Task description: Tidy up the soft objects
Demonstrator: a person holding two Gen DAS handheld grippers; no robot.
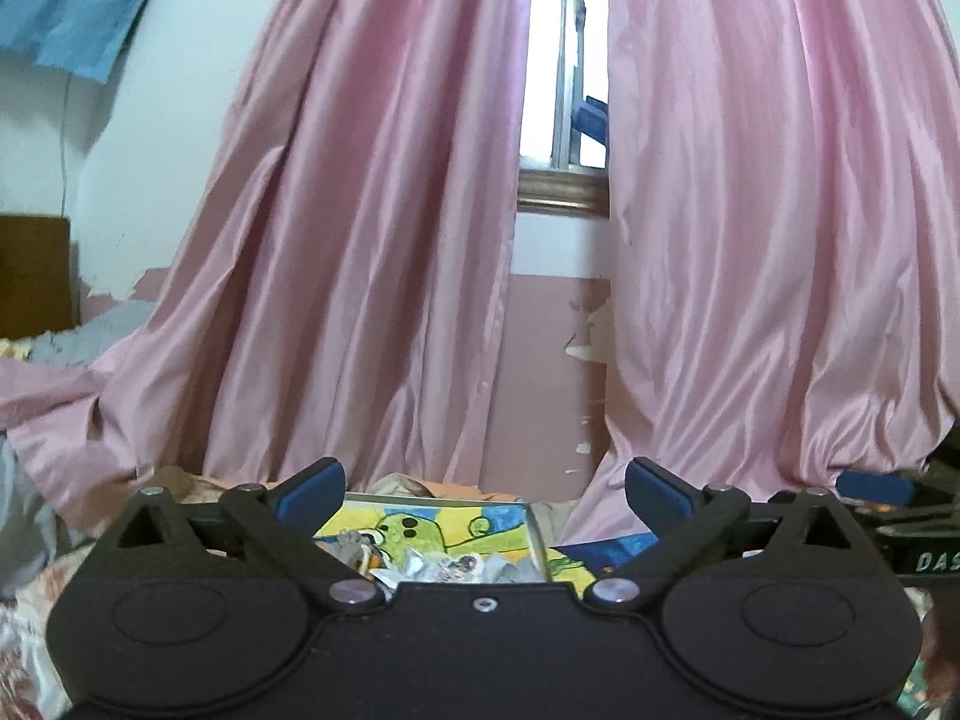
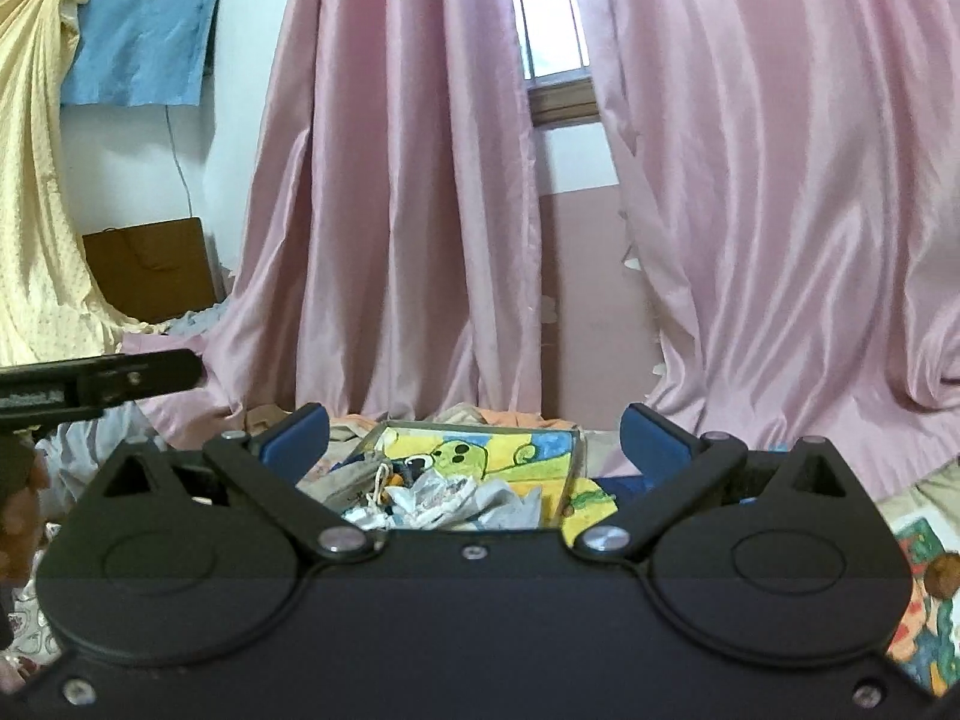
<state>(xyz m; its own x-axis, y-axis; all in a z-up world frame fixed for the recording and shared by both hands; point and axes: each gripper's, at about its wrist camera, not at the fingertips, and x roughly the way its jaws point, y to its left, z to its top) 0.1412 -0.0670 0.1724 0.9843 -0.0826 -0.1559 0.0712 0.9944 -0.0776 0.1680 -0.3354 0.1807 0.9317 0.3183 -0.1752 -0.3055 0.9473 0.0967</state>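
A clear box [image 2: 579,456] with a yellow-green cartoon sheet behind it sits on the bed and holds a heap of crumpled soft things [image 2: 432,495], white and grey, partly hidden by the gripper body. The same box [image 1: 536,531] and heap [image 1: 438,564] show in the left wrist view. My left gripper [image 1: 485,489] is open and empty, raised in front of the box. My right gripper [image 2: 474,435] is open and empty, also raised before the box. The left gripper's body [image 2: 102,381] shows at the left edge of the right wrist view.
Pink curtains [image 2: 408,180] hang behind the bed, with a window [image 1: 564,60] between them. A brown board [image 2: 150,267], yellow cloth [image 2: 36,180] and blue cloth [image 2: 141,39] are at the left wall. Patterned bedding [image 1: 24,648] lies below.
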